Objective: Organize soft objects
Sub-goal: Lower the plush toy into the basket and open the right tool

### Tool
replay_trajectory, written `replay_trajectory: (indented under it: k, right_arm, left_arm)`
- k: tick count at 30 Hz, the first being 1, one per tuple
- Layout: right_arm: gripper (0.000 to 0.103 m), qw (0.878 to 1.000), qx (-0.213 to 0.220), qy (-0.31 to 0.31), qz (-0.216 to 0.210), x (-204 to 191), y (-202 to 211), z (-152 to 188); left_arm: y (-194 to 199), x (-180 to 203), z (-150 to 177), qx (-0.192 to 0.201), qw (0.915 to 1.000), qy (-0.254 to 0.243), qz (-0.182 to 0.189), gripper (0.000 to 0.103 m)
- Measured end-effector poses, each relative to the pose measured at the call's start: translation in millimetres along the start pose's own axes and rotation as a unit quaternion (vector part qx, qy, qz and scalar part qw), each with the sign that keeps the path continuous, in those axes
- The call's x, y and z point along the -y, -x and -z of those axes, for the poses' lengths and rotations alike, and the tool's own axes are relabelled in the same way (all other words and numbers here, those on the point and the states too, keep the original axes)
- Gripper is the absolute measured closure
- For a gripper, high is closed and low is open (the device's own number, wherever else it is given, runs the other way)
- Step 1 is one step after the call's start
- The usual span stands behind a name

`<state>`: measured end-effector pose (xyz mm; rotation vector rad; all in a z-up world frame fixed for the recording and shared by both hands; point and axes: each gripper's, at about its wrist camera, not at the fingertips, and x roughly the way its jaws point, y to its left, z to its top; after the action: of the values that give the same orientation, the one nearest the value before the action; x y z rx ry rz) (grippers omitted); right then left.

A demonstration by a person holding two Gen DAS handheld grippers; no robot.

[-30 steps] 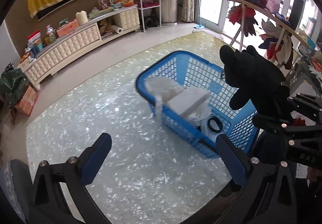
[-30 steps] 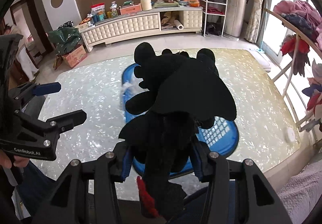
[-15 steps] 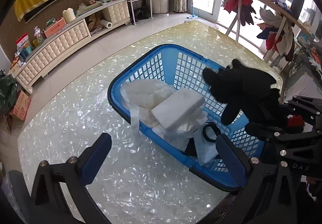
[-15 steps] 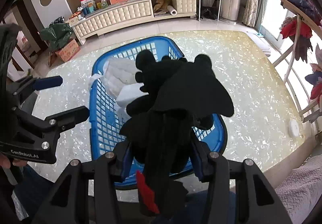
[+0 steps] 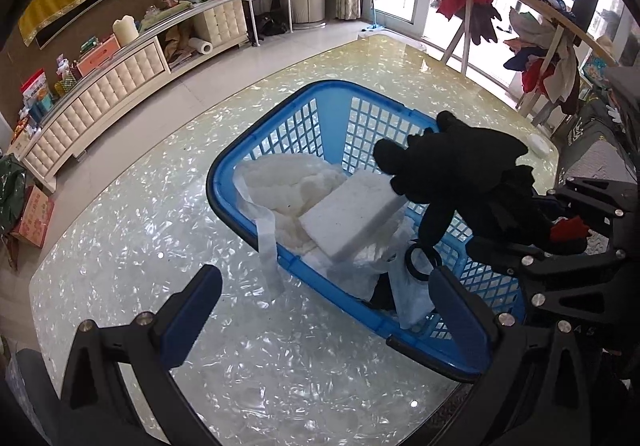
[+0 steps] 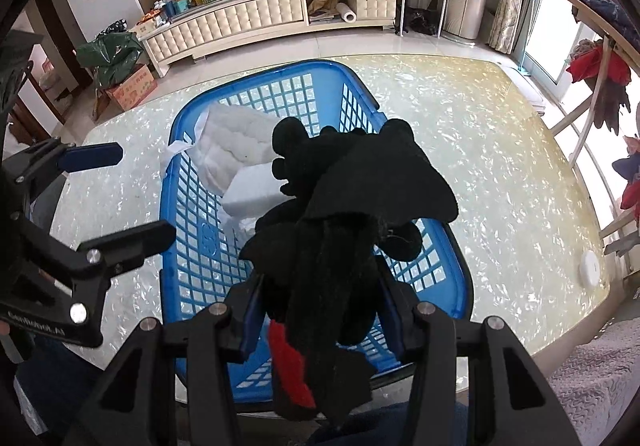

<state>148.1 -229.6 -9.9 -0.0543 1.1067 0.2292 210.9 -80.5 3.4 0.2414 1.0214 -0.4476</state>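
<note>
We find the basket [image 6: 188, 213] on the table [image 6: 500, 165], near its front edge. Inside the basket, the quilted pad [image 6: 236, 141] lies at the far left corner, with its strap [image 5: 266, 242] hanging over the left rim onto the table. The foam block [image 5: 352, 217] rests on the pad, toward the basket's middle. The plush toy [image 6: 356, 197] hangs above the basket's near half. The round disc [image 6: 590, 269] sits on the table, well right of the basket. The long cabinet [image 6: 256, 17] stands behind the table.

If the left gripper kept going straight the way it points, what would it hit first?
Likely the near rim of the blue basket, or the table just before it. The left gripper is open and empty; depth is unclear.
</note>
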Motion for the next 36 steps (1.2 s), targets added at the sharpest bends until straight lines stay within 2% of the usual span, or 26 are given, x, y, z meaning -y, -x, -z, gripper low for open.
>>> replay_trajectory:
  k: [14,22,23,25,28,36]
  right_arm:
    - [0.056,0.999,-0.028,0.018,0.004,0.8,-14.5,7.0]
    - [0.046,1.000,-0.019,0.013,0.013,5.0,-7.6,4.8]
    - [0.044,1.000,-0.018,0.013,0.013,6.2,-5.2,4.7]
    - [0.030,1.000,-0.013,0.013,0.013,5.2,-2.7,4.5]
    - [0.016,1.000,-0.003,0.012,0.011,4.4,3.7,4.4]
    - [0.001,1.000,0.009,0.000,0.019,6.9,10.7,7.8]
  left_arm:
    - [-1.8,-2.7,2.5,-0.003,1.0000,-0.003,0.005,0.000]
    - [-3.0,-2.8,5.3,-0.007,1.0000,0.001,0.006,0.000]
    - [-2.9,-2.3,5.6,-0.007,1.0000,0.001,0.006,0.000]
    - [-2.0,-2.3,6.0,-0.007,0.9999,0.001,0.007,0.000]
    - [0.4,-1.3,7.2,-0.005,0.9999,0.002,0.009,0.000]
    - [12.1,-5.1,13.7,0.009,0.9998,0.015,0.013,0.000]
